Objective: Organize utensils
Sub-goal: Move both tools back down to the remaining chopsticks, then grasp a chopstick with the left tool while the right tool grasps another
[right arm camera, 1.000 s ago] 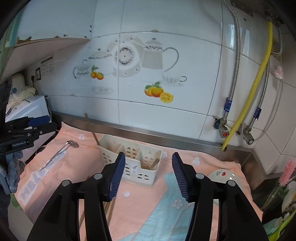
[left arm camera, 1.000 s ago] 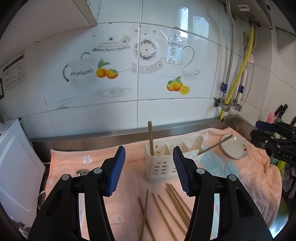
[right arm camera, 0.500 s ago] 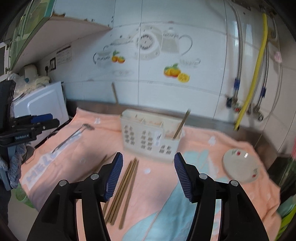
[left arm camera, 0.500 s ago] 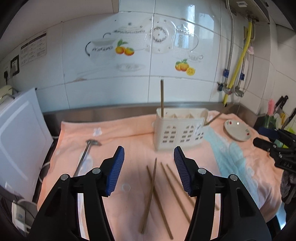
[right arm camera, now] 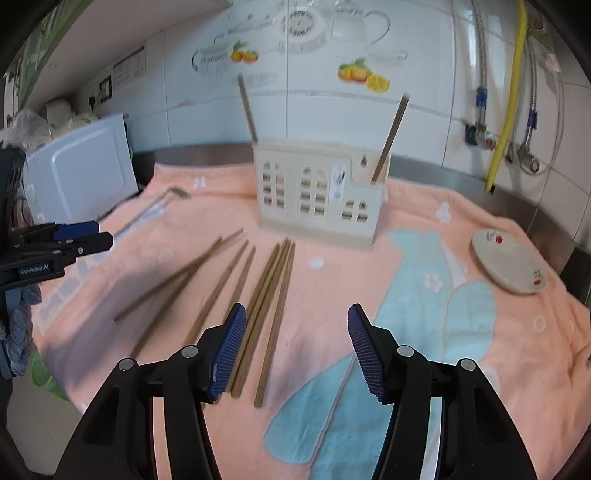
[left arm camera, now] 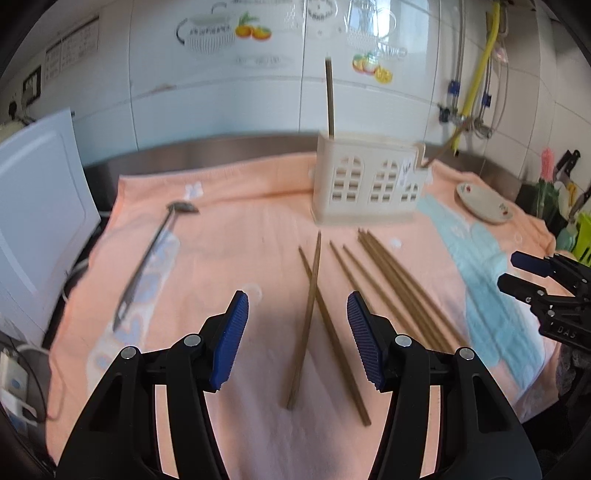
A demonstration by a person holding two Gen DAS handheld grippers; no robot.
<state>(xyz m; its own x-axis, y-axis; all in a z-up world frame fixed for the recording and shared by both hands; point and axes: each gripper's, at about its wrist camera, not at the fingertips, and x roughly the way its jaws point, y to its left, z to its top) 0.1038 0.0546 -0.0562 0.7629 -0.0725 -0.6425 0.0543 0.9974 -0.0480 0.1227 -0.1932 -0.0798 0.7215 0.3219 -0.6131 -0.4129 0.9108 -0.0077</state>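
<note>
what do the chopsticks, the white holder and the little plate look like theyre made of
Chopsticks: likely wood or bamboo; matte brown, thin straight sticks.
Holder: probably plastic; cream, smooth, with moulded window-shaped cut-outs.
Plate: looks like glazed ceramic, possibly melamine; glossy white with small red printed motifs.

Both views are brightly and evenly lit by soft daylight-like light. Glare patches sit on the glossy wall tiles [left arm camera: 332, 33]. Soft shadows fall on the towel [right arm camera: 406, 229] beneath the gripper fingers. Motion blur softens the utensil holder [right arm camera: 317, 192], the ladle [left arm camera: 155, 254] and the chopsticks [right arm camera: 229, 280]. Fisheye distortion bends lines near the edges; dark vignetting fills the corners.
</note>
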